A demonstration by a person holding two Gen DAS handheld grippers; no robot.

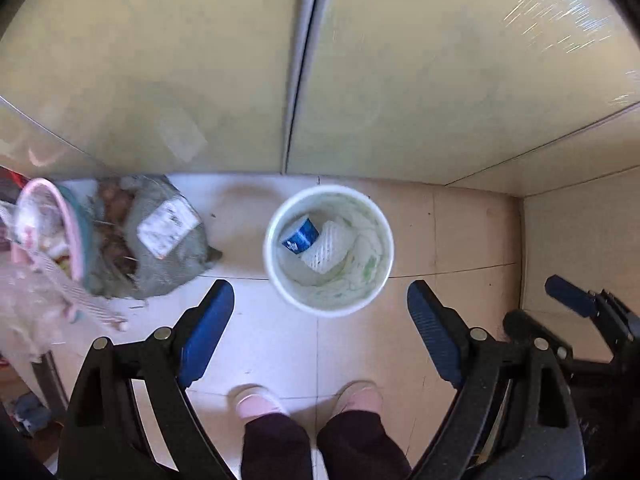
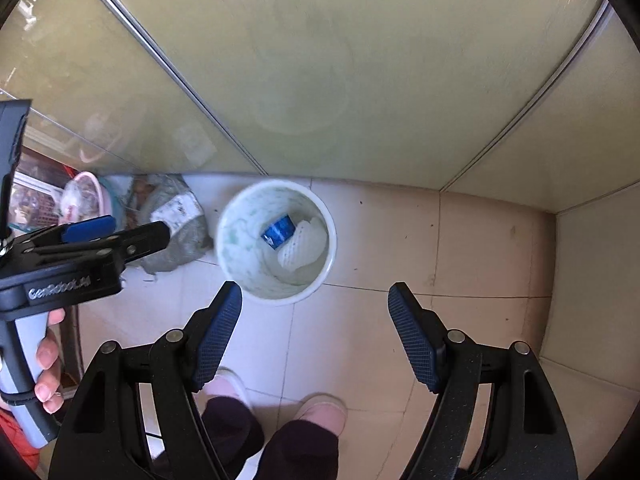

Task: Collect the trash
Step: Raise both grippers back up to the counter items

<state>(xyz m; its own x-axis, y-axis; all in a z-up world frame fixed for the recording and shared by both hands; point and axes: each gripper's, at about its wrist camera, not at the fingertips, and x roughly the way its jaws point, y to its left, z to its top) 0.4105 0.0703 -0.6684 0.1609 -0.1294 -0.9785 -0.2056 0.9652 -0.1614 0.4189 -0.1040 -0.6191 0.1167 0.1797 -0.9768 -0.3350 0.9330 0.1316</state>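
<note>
Two claws, left claw [image 1: 320,320] and right claw [image 2: 316,320], hang over the floor with jaws apart and nothing between the pads. You hold both pointing steeply down; your slippers [image 1: 256,402] show beneath them on the pale tiles.

Beyond the fingertips stands the bin [image 1: 276,276], a white round tub, upright, apart from both claws and close to the glass door [image 1: 440,80]. Inside lie a blue wrapper [image 1: 300,236] and a white foam net [image 1: 326,250], touching each other at the bottom. Judgement: both are light and soft; the net will crush and spring back, the wrapper may slip. Neither calls for a firm squeeze.

Left of the bin, a grey sack [image 1: 168,248] slumps on the floor, a paper label on top, brown matter showing through a tear. Judgement: limp, possibly heavy, liable to spill from the tear; take it by gathered fabric near the top, not by the label. A pink basket [image 1: 78,232] holding scraps sits just beside it, blurred.

If the bin is to be lifted, grip its rim wall; it looks stiff, thin and light, and could tip.
</note>
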